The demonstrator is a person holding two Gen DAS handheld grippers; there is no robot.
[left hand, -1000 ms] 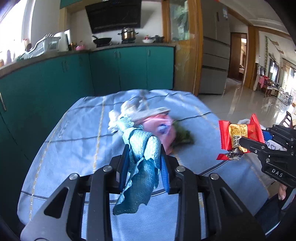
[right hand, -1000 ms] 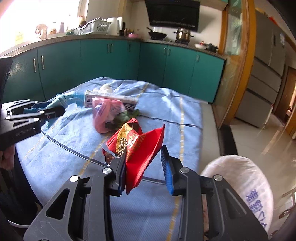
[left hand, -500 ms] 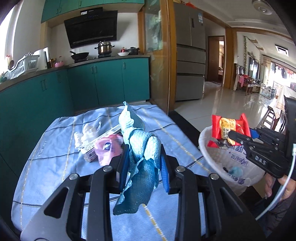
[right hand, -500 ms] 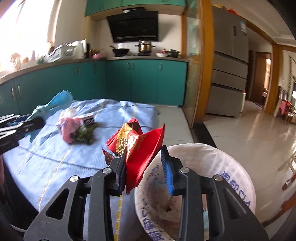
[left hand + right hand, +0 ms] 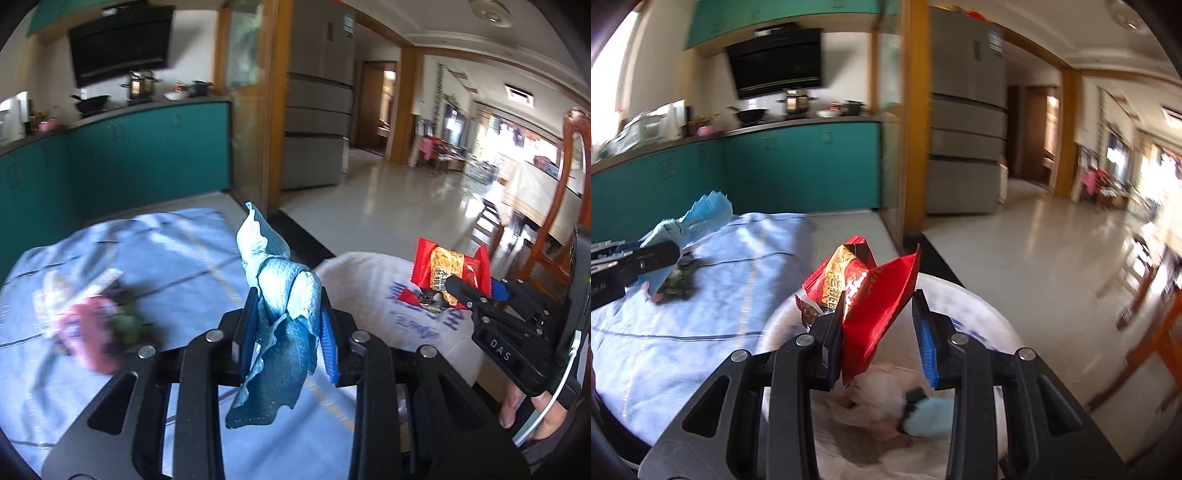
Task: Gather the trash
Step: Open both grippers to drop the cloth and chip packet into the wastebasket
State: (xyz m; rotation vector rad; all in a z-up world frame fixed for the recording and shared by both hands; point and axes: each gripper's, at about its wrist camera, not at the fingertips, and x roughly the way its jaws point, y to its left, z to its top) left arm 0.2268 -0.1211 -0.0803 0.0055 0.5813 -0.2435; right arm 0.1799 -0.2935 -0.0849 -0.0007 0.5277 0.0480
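My right gripper (image 5: 878, 325), fingers wide apart, red crinkled snack wrapper (image 5: 871, 295) leaning on left finger only, above white sack-lined trash bin (image 5: 979, 306). Left gripper (image 5: 288, 332) clamps blue crumpled paper towel (image 5: 280, 314) over blue-clothed desk (image 5: 177, 251). Risk I see: wrapper may snag on finger or flutter past rim. Farther: pink bag with greens (image 5: 92, 328) left on desk.
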